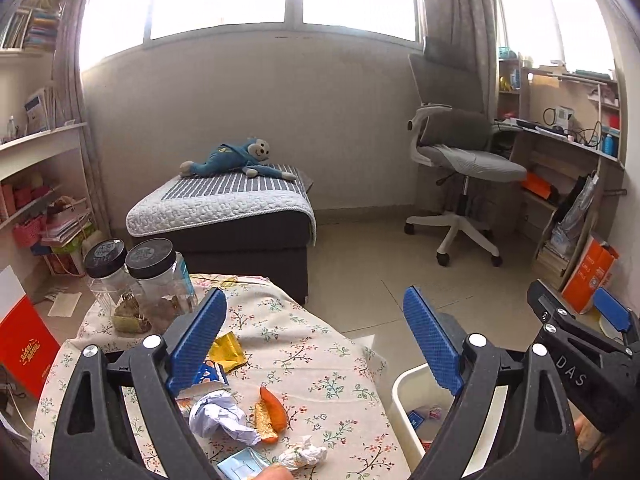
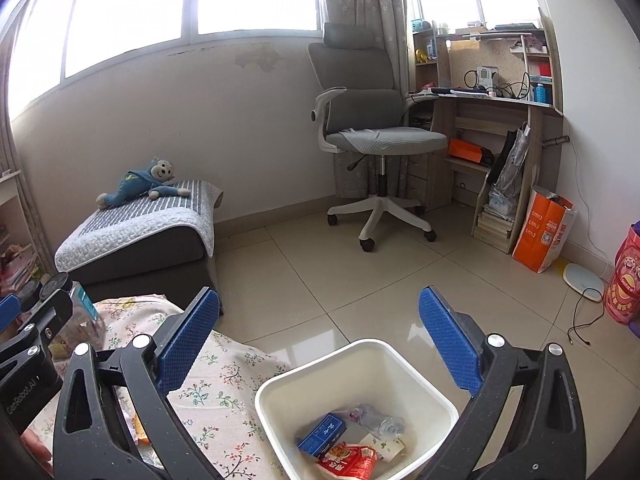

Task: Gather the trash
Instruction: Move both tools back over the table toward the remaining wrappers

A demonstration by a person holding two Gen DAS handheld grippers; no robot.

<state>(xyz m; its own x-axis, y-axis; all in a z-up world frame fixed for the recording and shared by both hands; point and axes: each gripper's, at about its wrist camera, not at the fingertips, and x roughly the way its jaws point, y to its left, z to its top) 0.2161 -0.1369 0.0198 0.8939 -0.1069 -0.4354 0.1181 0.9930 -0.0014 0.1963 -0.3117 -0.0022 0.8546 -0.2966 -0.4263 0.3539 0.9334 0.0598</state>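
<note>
My left gripper (image 1: 316, 336) is open and empty above a table with a floral cloth (image 1: 312, 344). Trash lies on the cloth: a yellow wrapper (image 1: 228, 350), a blue and white packet (image 1: 210, 374), a crumpled pale paper (image 1: 220, 416), an orange peel (image 1: 274, 408), a small white wad (image 1: 302, 454) and a light blue packet (image 1: 240, 466). A white bin (image 2: 360, 364) stands on the floor right of the table, with a blue box (image 2: 322, 434), a red packet (image 2: 348, 462) and a clear plastic bottle (image 2: 378, 422) inside. My right gripper (image 2: 320, 330) is open and empty above the bin.
Two black-lidded clear jars (image 1: 156, 280) stand at the table's far left. A dark ottoman with a quilted cover and a blue plush monkey (image 1: 236, 158) is behind. An office chair (image 2: 376, 136), a desk (image 2: 500, 108), an orange bag (image 2: 544, 234) and shelves (image 1: 32, 184) line the room.
</note>
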